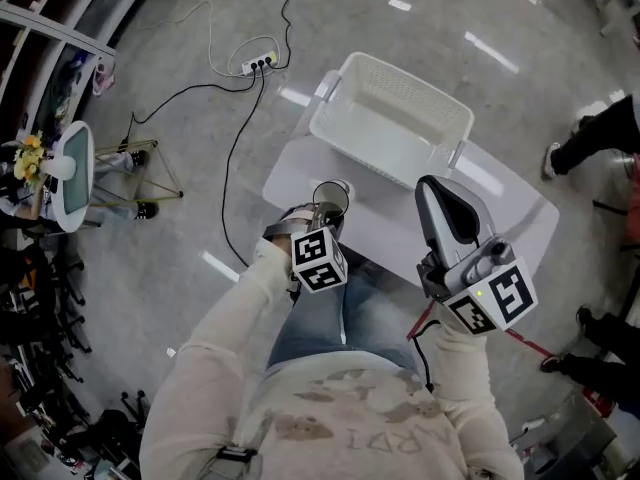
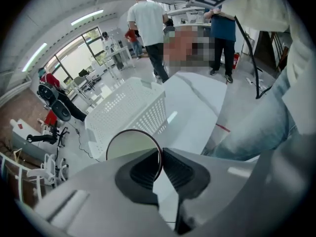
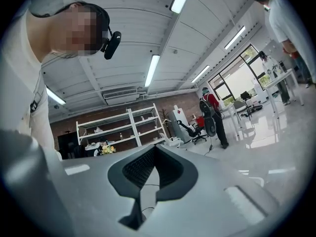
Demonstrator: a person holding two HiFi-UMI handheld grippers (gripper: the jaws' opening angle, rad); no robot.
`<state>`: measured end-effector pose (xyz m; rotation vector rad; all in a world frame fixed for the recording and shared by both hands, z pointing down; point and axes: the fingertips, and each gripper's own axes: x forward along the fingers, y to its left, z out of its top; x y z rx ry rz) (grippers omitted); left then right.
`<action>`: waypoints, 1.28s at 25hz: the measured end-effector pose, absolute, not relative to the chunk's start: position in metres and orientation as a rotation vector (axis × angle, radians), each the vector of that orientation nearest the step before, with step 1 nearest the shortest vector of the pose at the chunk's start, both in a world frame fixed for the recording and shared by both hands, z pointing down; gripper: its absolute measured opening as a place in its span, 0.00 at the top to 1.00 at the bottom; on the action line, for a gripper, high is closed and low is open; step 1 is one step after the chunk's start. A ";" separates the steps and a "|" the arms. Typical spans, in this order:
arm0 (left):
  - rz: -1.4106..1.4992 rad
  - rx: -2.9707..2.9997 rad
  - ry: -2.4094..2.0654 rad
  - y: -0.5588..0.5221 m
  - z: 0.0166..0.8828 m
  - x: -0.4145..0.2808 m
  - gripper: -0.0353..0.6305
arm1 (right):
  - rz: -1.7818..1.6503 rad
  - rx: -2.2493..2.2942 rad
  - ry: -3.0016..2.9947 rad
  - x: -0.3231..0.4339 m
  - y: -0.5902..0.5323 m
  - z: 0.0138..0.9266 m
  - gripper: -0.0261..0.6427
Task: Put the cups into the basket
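Note:
A clear cup (image 1: pixel 331 196) hangs over the near left part of the white table (image 1: pixel 400 236), pinched by its rim in my left gripper (image 1: pixel 323 218). In the left gripper view the jaws of the left gripper (image 2: pixel 159 158) are closed on the thin wall of the cup (image 2: pixel 129 145), whose round mouth faces the camera. The white perforated basket (image 1: pixel 392 120) stands at the table's far side, empty as far as I see; the basket (image 2: pixel 127 108) lies just beyond the cup. My right gripper (image 1: pixel 436 190) is raised over the table's near right, shut and empty (image 3: pixel 154 153).
A power strip with cables (image 1: pixel 257 64) lies on the floor to the left of the table. People stand beyond the table (image 2: pixel 150 23), and a shoe (image 1: pixel 553 160) shows at the right. Shelving and chairs (image 1: pixel 40 218) line the far left.

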<state>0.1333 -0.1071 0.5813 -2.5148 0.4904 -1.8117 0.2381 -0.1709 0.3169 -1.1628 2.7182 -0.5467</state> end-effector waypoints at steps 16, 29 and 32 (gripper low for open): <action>-1.402 -2.880 0.681 -0.192 0.460 0.162 0.90 | -0.443 -1.279 2.668 0.235 -0.210 0.267 0.92; -1.380 -3.009 0.349 -0.289 0.503 0.181 0.90 | -0.435 -1.530 2.521 0.216 -0.298 0.289 0.92; -1.428 -2.984 0.241 -0.303 0.529 0.189 0.90 | -0.444 -1.587 2.490 0.218 -0.314 0.299 0.92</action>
